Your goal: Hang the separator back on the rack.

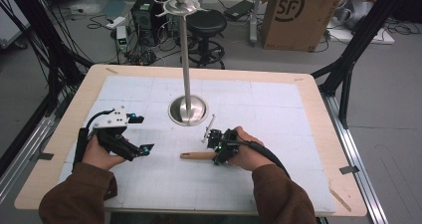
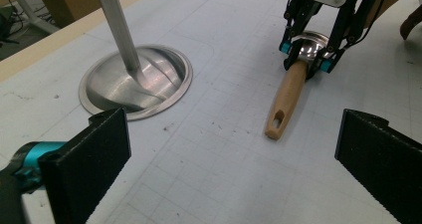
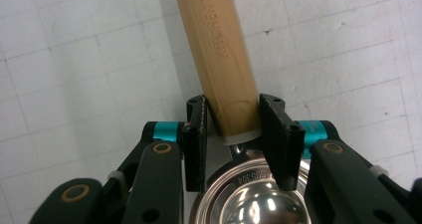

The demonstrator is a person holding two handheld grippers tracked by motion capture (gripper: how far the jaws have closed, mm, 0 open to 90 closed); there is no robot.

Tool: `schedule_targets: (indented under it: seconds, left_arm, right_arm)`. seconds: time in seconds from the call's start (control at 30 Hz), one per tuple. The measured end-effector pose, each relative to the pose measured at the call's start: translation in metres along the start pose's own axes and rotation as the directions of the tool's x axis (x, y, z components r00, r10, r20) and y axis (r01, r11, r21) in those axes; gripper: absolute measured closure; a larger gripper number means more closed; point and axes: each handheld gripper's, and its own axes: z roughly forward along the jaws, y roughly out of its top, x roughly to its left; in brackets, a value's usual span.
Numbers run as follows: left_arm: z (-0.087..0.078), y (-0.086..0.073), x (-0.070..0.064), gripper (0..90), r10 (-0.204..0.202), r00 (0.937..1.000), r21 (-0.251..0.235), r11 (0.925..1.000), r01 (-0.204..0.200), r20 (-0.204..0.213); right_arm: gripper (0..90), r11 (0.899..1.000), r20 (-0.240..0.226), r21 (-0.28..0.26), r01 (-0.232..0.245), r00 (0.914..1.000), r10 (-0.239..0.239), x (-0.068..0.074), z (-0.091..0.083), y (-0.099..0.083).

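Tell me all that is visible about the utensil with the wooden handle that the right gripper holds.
The utensil with the light wooden handle has a round, shiny steel bowl at one end and a hanging hole at the handle's free end. Lettering runs along the handle. It lies flat on the white gridded mat, in front of the metal stand's round base. The right gripper is shut on the handle where it joins the bowl.
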Motion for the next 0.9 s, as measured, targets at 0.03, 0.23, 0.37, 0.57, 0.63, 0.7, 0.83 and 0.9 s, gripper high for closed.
schedule_targets:
  seconds: [0.03,0.23,0.37,0.57,0.63,0.7,0.83,0.9]
  left_arm:
    - [-0.0001,0.0000,0.0000,1.6,0.000,1.0000,-0.002,1.0000,0.000,0.000]
    - [-0.0013,0.0002,0.0000,1.6,-0.004,1.0000,-0.014,0.9999,0.004,0.007]
    - [-0.0008,0.0002,-0.0001,1.6,-0.002,1.0000,-0.011,0.9999,0.002,0.008]
    - [-0.0015,0.0003,0.0001,1.6,-0.005,1.0000,-0.017,0.9999,0.005,0.008]
    - [-0.0013,0.0003,0.0000,1.6,-0.005,1.0000,-0.015,0.9999,0.005,0.008]
    - [-0.0010,0.0003,-0.0002,1.6,-0.002,1.0000,-0.014,0.9999,0.002,0.007]
    - [-0.0013,0.0003,0.0000,1.6,-0.005,0.9999,-0.015,0.9999,0.005,0.009]
    - [-0.0014,0.0003,0.0001,1.6,-0.005,1.0000,-0.016,0.9999,0.005,0.008]
  right_arm:
    - [65.3,1.000,-0.001,0.002,0.002,1.0000,-0.002,0.0001,-0.0001,0.0002]
    - [66.1,1.000,0.004,0.015,0.013,0.9999,-0.013,0.0010,-0.0005,0.0010]
    - [66.9,0.999,0.016,0.023,0.022,0.9996,-0.023,0.0022,-0.0008,0.0015]
    - [68.2,0.999,0.024,0.039,0.018,0.9995,-0.019,0.0041,-0.0018,0.0017]
    - [68.3,0.999,0.023,0.041,0.015,0.9996,-0.016,0.0045,-0.0017,0.0016]
    - [68.1,0.999,0.016,0.039,0.016,0.9997,-0.017,0.0033,-0.0014,0.0017]
    - [66.9,0.998,0.004,0.061,0.022,0.9997,-0.023,0.0035,-0.0019,0.0036]
    - [66.2,0.997,0.006,0.066,0.027,0.9996,-0.027,0.0037,-0.0010,0.0047]
